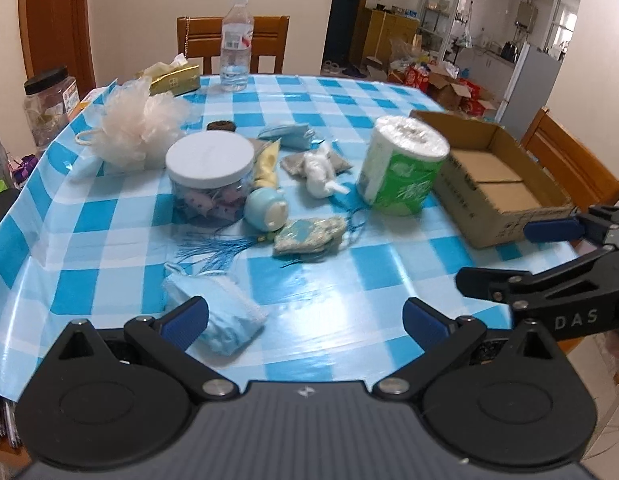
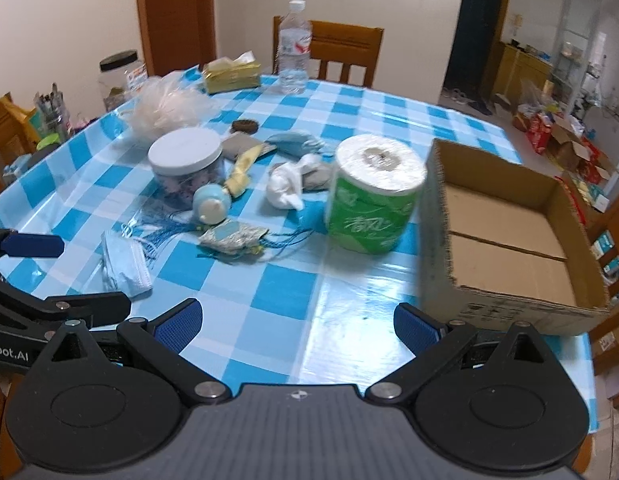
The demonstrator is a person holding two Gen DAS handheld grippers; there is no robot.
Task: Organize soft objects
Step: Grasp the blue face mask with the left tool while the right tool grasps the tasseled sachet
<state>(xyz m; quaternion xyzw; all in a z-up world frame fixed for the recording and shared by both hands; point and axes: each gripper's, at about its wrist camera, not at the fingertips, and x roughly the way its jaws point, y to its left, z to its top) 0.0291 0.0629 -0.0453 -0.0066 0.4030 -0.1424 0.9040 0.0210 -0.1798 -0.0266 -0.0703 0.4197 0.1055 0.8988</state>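
Observation:
Soft things lie on a blue checked table: a blue face mask [image 1: 217, 316] [image 2: 123, 266], a patterned sachet with tassels [image 1: 309, 234] [image 2: 231, 238], a white cloth toy [image 1: 321, 172] [image 2: 287, 186], a pale bath pouf [image 1: 137, 126] [image 2: 169, 108] and a green-wrapped tissue roll [image 1: 403, 164] [image 2: 373, 194]. An empty cardboard box [image 1: 497, 180] [image 2: 505, 236] stands at the right. My left gripper [image 1: 305, 320] is open and empty, its left pad beside the mask. My right gripper [image 2: 297, 326] is open and empty, just left of the box's near corner.
A white-lidded jar [image 1: 209, 178] [image 2: 185, 164], a small blue figurine [image 1: 265, 208] [image 2: 211, 204], a water bottle [image 1: 235, 44] [image 2: 295, 48] and a yellow tissue pack [image 1: 175, 78] [image 2: 231, 74] also stand on the table. Wooden chairs [image 1: 233, 42] surround it.

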